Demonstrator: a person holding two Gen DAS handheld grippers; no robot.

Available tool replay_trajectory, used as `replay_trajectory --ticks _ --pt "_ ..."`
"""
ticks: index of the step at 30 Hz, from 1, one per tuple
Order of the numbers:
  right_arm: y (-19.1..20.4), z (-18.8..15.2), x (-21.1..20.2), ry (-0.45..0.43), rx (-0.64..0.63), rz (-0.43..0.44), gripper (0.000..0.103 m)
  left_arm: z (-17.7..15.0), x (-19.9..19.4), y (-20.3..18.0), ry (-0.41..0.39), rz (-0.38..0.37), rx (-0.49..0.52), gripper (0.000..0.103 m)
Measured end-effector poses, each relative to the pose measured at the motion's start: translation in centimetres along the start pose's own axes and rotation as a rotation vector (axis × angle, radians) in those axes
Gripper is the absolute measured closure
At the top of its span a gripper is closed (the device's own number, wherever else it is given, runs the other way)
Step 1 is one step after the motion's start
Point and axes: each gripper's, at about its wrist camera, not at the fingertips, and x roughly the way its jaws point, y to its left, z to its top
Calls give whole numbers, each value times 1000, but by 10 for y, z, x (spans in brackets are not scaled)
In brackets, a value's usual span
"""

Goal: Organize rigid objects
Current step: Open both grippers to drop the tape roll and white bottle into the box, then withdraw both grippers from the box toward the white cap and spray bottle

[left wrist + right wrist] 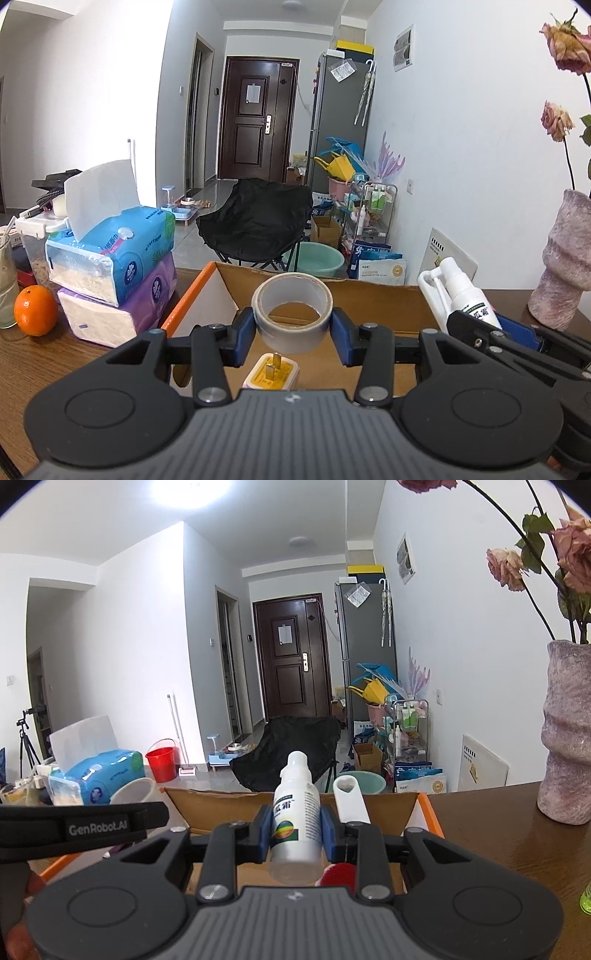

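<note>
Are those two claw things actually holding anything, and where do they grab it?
Yes. The left gripper clamps a roll of tape across its outer sides; the right gripper squeezes a white spray bottle around its body.

We held a black two-finger gripper with blue pads in each hand. Our left gripper (293,334) pointed forward and a bit down. Its blue pads (243,338) pressed on both sides of a grey roll of tape (291,314), so the roll hung between them. Our right gripper (295,834) pointed forward and a bit down too. Its jaws were squeezed tight on a small white plastic spray bottle (295,823), which stood up between the pads. In the left camera view, our right gripper showed at the right side, close beside the left one.
</note>
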Motion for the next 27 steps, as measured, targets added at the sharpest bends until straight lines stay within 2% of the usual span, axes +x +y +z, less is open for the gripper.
replay_trajectory --ticks 7,9,10,11,12,13,14,16,17,27 --pt "0 -2 4 34 -15 -12 75 0 2 1 6 9 13 55" --pt "0 -1 3 42 -19 -25 72 0 1 4 6 20 11 35" --pt "-1 -1 3 47 -20 -35 58 0 0 6 -1 29 4 22" --pt "-2 0 3 52 -17 -44 37 0 -1 7 -12 38 3 18" --pt "-4 0 1 48 -13 -51 27 1 -2 9 -17 45 4 16" --pt "-5 1 0 38 -9 -58 14 2 -3 10 -18 48 1 10" --pt "-6 1 -2 31 -8 -65 10 2 -3 12 -21 51 -10 0" --pt "-8 3 -3 28 -3 -70 3 2 -5 16 -37 60 -23 0" --pt "-9 3 -4 26 0 -71 0 3 -5 16 -37 66 -23 0" --pt "-13 3 -4 38 -11 -69 0 4 -5 20 -25 69 -25 0"
